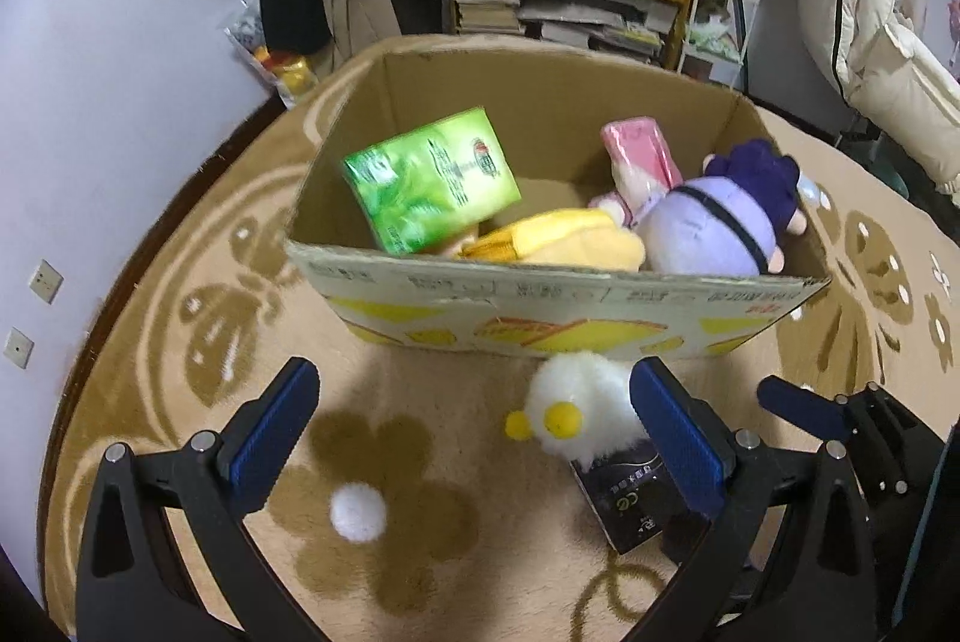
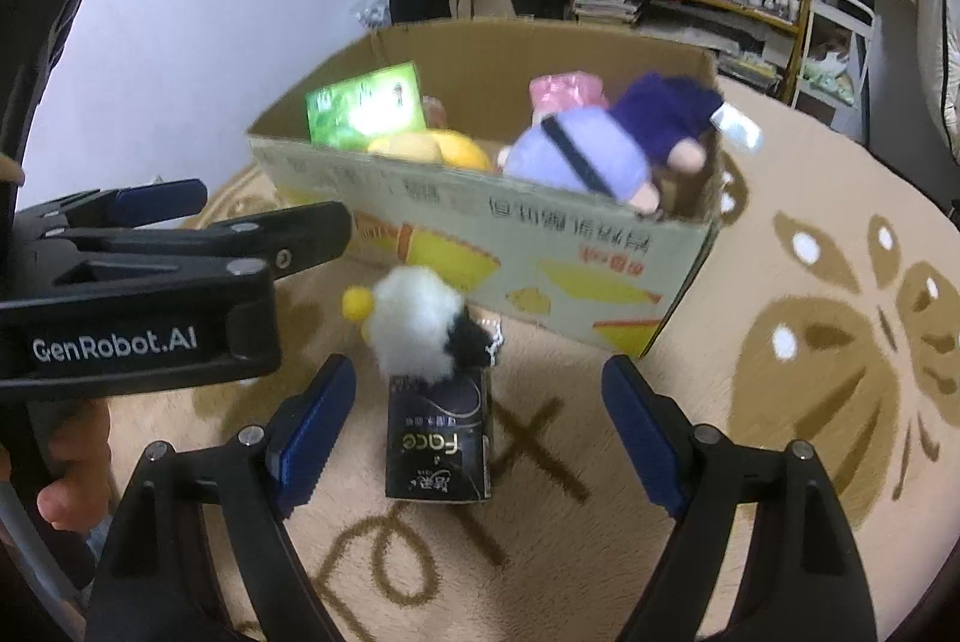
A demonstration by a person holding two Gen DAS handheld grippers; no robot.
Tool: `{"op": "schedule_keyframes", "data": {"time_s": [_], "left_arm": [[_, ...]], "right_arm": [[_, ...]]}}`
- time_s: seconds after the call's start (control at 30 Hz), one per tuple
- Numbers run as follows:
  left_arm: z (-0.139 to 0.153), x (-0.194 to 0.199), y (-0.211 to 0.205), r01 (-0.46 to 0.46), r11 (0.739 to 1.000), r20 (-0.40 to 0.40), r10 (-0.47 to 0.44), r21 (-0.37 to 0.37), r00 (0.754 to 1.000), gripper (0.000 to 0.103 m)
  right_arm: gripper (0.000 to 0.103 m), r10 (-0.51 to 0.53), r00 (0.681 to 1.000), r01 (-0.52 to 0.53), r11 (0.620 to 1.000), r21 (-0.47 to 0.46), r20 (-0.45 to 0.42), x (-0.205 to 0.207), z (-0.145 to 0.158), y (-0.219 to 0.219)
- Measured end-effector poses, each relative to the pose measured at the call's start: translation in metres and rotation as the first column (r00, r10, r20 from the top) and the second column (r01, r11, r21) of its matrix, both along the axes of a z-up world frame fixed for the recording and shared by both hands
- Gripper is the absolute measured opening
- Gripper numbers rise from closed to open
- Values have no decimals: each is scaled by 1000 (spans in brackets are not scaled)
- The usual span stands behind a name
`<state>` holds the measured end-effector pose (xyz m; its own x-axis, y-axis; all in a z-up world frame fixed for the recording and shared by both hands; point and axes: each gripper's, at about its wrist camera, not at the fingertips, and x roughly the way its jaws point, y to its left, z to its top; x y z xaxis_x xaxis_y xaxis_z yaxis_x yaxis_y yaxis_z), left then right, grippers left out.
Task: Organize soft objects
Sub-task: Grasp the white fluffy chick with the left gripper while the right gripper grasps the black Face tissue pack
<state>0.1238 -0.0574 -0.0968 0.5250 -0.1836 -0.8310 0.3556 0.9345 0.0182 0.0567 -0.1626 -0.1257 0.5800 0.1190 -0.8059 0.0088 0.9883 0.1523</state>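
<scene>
While the cardboard box (image 1: 540,306) already holds several plush toys, I have both grippers empty, jaws apart: right gripper (image 2: 480,438) lined up on the dark tissue pack (image 2: 441,450), left gripper (image 1: 474,432) hovering nearby. The white fluffy toy (image 2: 420,330) sits against the pack's far end, just before the box's near wall. I judge the next grab must separate them.

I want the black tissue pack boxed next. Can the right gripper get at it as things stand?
Probably yes. The right gripper is open, and the black tissue pack lies on the rug between its fingers. Only the fluffy white toy rests at the pack's far end.
</scene>
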Motion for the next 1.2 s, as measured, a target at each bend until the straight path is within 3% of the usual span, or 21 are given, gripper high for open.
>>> {"op": "schedule_keyframes", "data": {"time_s": [0.23, 0.7, 0.97, 1.13, 1.2], "left_arm": [[-17, 5, -10, 54, 998, -51, -52, 33, 997, 102], [-53, 16, -23, 72, 997, -161, -69, 12, 985, 102], [-58, 20, -25, 46, 997, -121, -39, 57, 992, 102], [-62, 16, -23, 50, 998, -136, -45, 32, 990, 64], [-64, 14, -20, 55, 998, -153, -58, -21, 986, 40]], "right_arm": [[85, 17, 998, -17, 1000, 6, -58, 10, -20, 1], [80, 44, 989, -36, 998, 58, -140, 22, -50, 8], [70, 49, 984, -39, 997, 63, -173, 25, -53, 12], [64, 40, 982, -29, 998, 62, -183, 29, -56, 6], [54, 40, 982, -33, 999, 39, -185, 30, -56, 7]]}}
